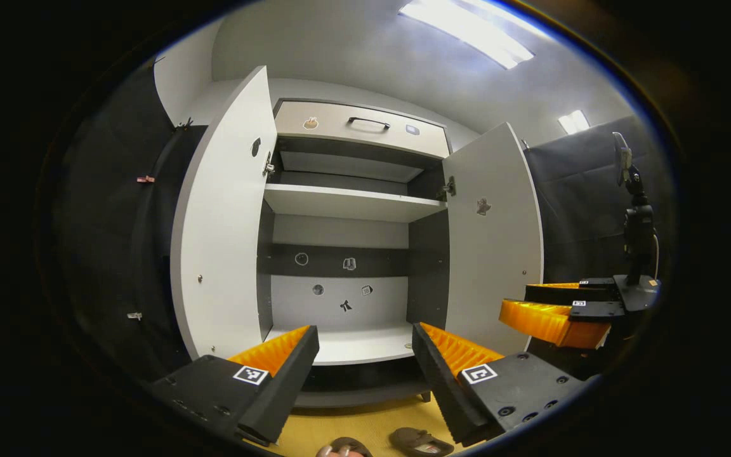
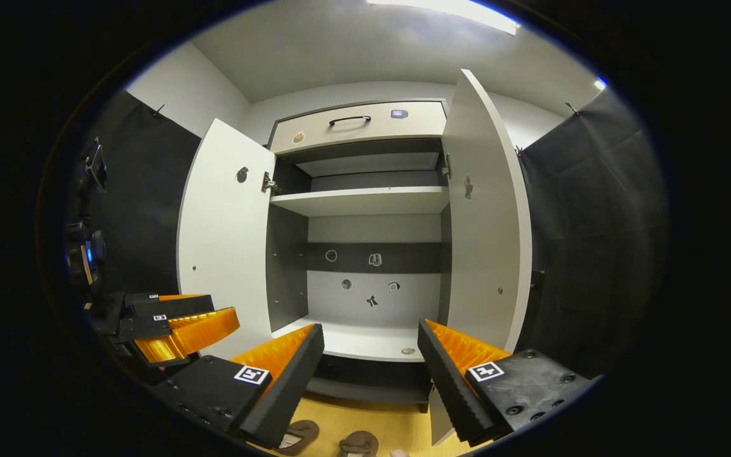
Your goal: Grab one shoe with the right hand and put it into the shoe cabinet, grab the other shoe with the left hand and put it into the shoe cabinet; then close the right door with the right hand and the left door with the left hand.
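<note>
On the floor near you, two shoes (image 2: 359,442) lie before the open shoe cabinet (image 2: 365,203); your left gripper (image 1: 365,355) and right gripper (image 2: 370,355) stand apart, empty. No readable writing.

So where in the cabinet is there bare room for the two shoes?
The bottom shelf lies bare between the dark side walls, apart from a small round mark near its front right. The middle shelf is bare too. Both doors stand wide open. The shoes still sit on the floor in front.
</note>
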Demonstrator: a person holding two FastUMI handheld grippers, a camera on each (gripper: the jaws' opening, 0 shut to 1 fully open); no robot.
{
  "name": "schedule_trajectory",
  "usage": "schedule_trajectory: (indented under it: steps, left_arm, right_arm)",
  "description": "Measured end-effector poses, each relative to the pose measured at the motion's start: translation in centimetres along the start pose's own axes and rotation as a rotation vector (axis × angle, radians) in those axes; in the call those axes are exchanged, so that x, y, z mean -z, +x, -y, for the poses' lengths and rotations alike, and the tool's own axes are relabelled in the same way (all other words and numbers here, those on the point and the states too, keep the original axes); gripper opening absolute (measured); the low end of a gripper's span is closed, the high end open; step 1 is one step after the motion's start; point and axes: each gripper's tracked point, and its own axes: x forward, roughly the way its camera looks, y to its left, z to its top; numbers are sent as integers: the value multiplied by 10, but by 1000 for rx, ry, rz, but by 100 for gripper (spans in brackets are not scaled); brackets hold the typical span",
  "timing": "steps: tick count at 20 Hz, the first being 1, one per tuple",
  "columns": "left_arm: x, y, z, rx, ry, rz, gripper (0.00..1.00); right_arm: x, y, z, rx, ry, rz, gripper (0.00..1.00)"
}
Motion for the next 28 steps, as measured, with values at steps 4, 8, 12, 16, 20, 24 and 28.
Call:
schedule_trajectory:
  steps: [4, 8, 12, 16, 20, 24, 28]
  left_arm:
    - [3, 2, -5, 0, -9, -6, 94]
    - [7, 1, -12, 0, -2, -10, 94]
    - [12, -1, -18, 7, 3, -12, 94]
    - [18, -1, -27, 13, 12, -19, 94]
    - [29, -1, -38, 18, 9, -36, 94]
    - [34, -1, -53, 11, -12, -36, 94]
    - [39, -1, -68, -9, -24, -31, 94]
  right_arm:
    - [5, 3, -2, -5, -10, -8, 98]
    - [31, 11, -11, -16, -4, -69, 98]
    - [71, 15, -23, -26, 7, -151, 98]
    - [132, 16, -33, -23, 23, -269, 98]
    - [212, 6, -47, -29, 41, -435, 99]
    - [291, -6, -58, -30, 76, -596, 99]
    - [362, -27, -65, -12, 118, -729, 96]
